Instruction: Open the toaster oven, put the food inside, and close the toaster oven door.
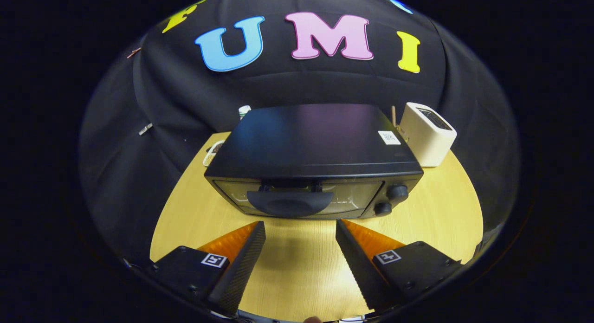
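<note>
Gripper view, black boxy toaster oven (313,160) with glass door closed on round pale wooden bench (301,267), tool (300,228) spread wide, grasping nothing, just before the door handle (289,203), white toaster (428,133) behind.

One black toaster oven (313,163) with two knobs (391,200), one white toaster (427,133), one wooden table (436,211).

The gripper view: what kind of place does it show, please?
Probably a staged kitchen corner in a recording booth. A black toaster oven, door closed, stands on a wooden table beside a white toaster, with black cloth behind. The claw is open, just ahead of the oven door.
</note>
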`<state>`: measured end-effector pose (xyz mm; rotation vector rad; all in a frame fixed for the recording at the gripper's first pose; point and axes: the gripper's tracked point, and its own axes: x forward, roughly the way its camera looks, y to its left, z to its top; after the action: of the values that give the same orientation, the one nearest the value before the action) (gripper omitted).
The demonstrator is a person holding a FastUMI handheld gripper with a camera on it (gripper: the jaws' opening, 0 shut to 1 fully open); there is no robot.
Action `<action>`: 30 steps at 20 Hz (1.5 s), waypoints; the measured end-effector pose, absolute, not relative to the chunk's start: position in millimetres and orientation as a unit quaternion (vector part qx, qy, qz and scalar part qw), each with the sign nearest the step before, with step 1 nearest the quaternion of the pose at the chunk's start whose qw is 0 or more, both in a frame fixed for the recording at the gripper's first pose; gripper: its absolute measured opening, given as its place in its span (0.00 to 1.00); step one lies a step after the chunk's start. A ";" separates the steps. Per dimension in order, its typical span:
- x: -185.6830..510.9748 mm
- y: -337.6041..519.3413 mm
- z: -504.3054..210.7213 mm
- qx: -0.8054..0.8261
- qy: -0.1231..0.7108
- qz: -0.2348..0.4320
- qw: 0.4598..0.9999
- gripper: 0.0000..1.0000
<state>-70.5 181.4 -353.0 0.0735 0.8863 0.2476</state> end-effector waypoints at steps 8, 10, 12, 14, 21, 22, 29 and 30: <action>-49.4 118.4 -217.8 0.020 0.223 0.112 0.968 0.99; -42.1 100.2 -173.7 0.019 0.166 0.103 0.981 0.99; -36.0 81.6 -138.8 0.021 0.125 0.095 0.987 0.98; -32.9 67.3 -116.5 0.023 0.107 0.096 0.989 0.98; -18.3 27.2 -78.1 0.044 0.104 0.080 0.990 0.98; -16.5 23.0 -74.7 0.044 0.101 0.075 0.991 0.98; -20.9 14.5 -70.8 0.059 0.101 0.048 0.992 0.98; -22.0 14.0 -70.3 0.063 0.101 0.044 0.992 0.98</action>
<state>-22.0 14.0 -70.3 0.1262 0.2032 0.0877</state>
